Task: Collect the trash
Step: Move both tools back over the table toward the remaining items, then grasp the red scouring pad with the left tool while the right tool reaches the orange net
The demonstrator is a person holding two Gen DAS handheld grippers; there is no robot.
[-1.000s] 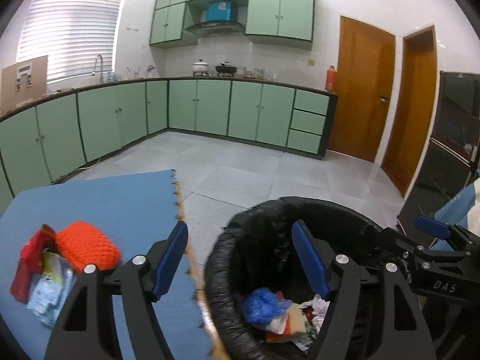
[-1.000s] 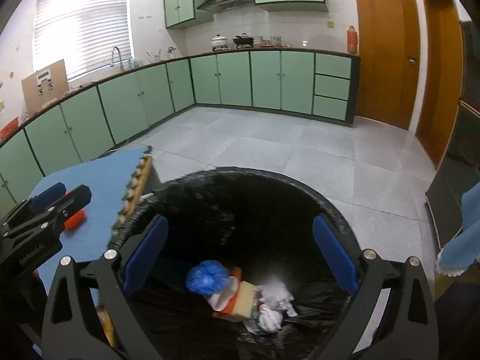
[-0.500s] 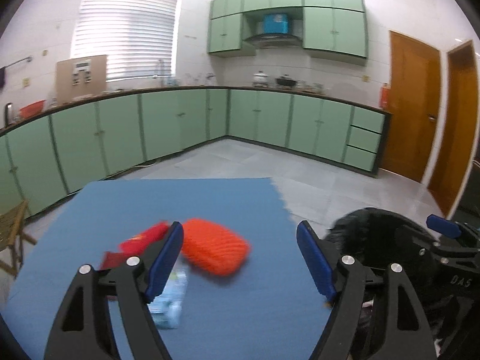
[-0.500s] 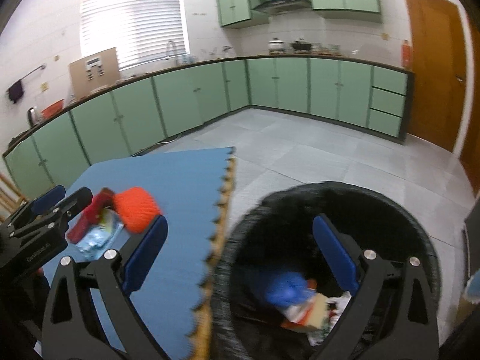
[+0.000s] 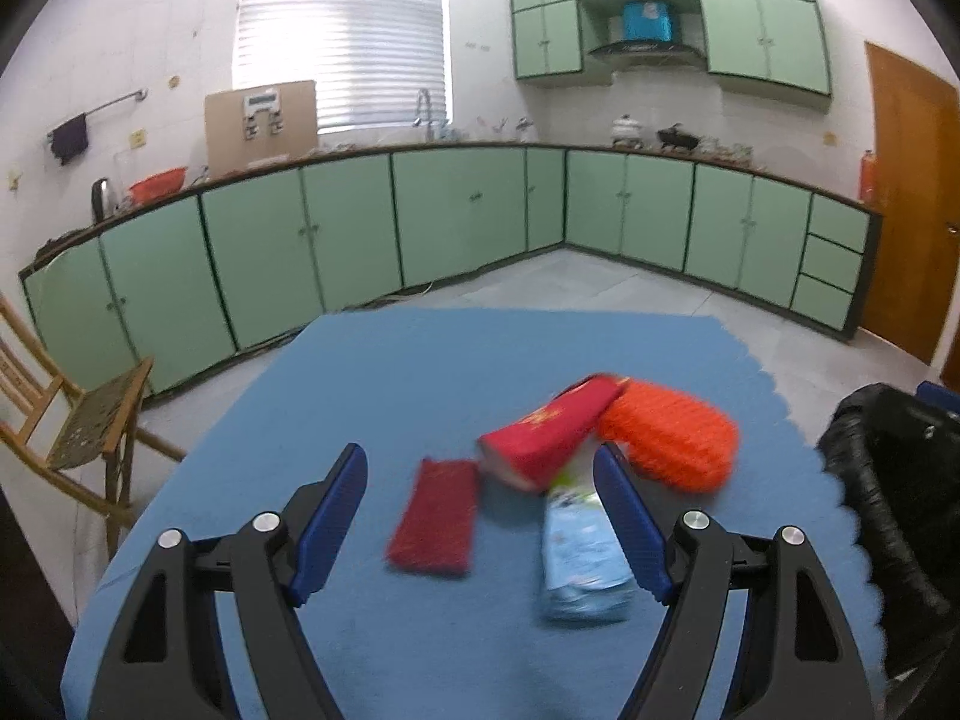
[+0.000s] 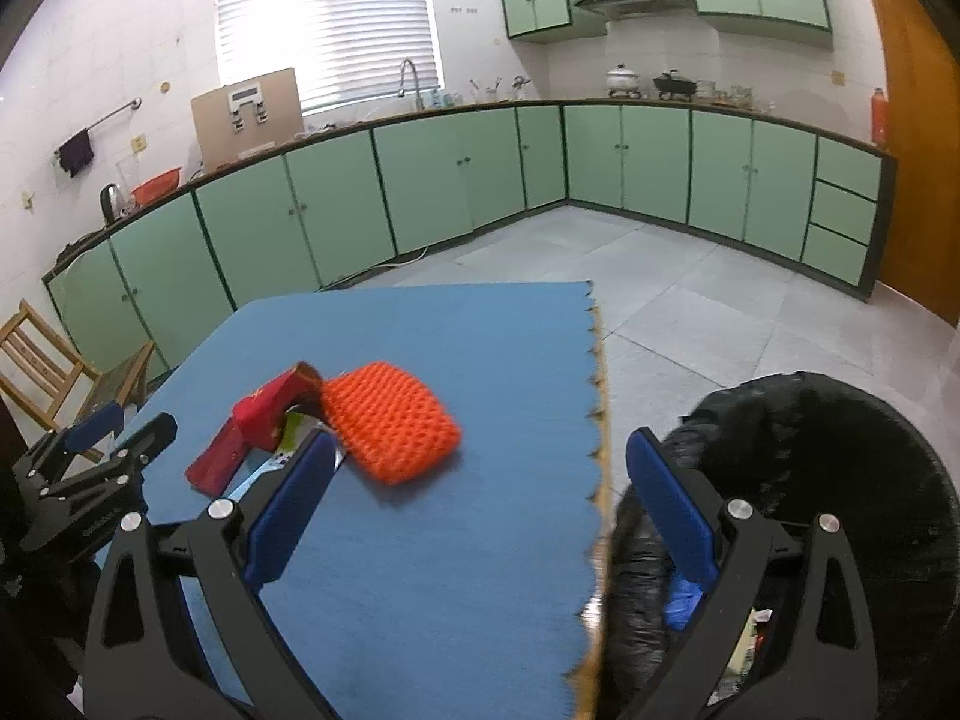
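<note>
Trash on table [image 5: 420, 360]: light, crushable red carton [image 5: 549, 441], best pinched mid-body; both claws spread, nothing held.

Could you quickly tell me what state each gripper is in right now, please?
Left gripper: open, holding nothing.
Right gripper: open, holding nothing.

left gripper [image 5: 480, 516], black angular frame, blue pads, silver screws, right gripper [image 6: 480, 504] alike, wide-set jaws

Both grippers are pointing forward and downward, the left gripper [image 5: 480, 516] and right gripper [image 6: 480, 498] each standing wide apart, gripping nothing.
</note>
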